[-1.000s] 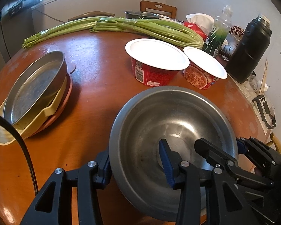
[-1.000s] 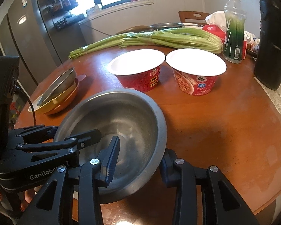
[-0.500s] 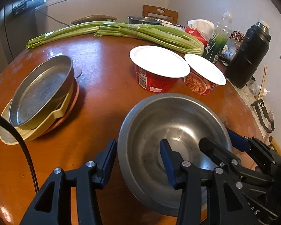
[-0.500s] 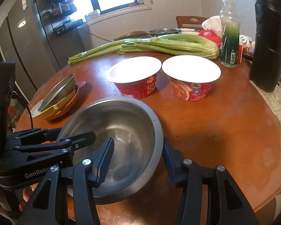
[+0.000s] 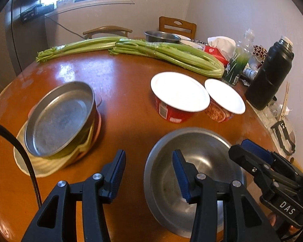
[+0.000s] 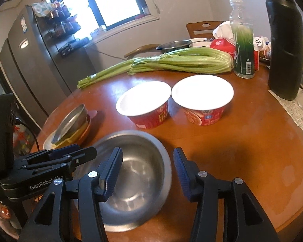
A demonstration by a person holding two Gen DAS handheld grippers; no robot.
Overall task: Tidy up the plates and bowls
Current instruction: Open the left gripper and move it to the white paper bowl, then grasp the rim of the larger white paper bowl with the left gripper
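A large steel bowl (image 5: 194, 159) (image 6: 135, 167) rests on the round wooden table near its front edge. My left gripper (image 5: 149, 171) is open, its jaws standing either side of the bowl's left rim without touching it. My right gripper (image 6: 148, 169) is open, its jaws either side of the bowl's right rim. A stack (image 5: 58, 119) (image 6: 70, 127) of a steel pan on yellow and orange dishes and a pale plate sits at the left.
Two red instant-noodle bowls (image 5: 179, 96) (image 6: 202, 98) with white lids stand mid-table. Celery stalks (image 5: 161, 52) lie across the back. A black flask (image 5: 268, 74), a green bottle (image 6: 242, 46), a tissue pack and a small steel pot (image 5: 161, 36) crowd the far right.
Both grippers have pulled back and risen from the steel bowl, their jaws now clear of its rim. The bowl stays on the table.
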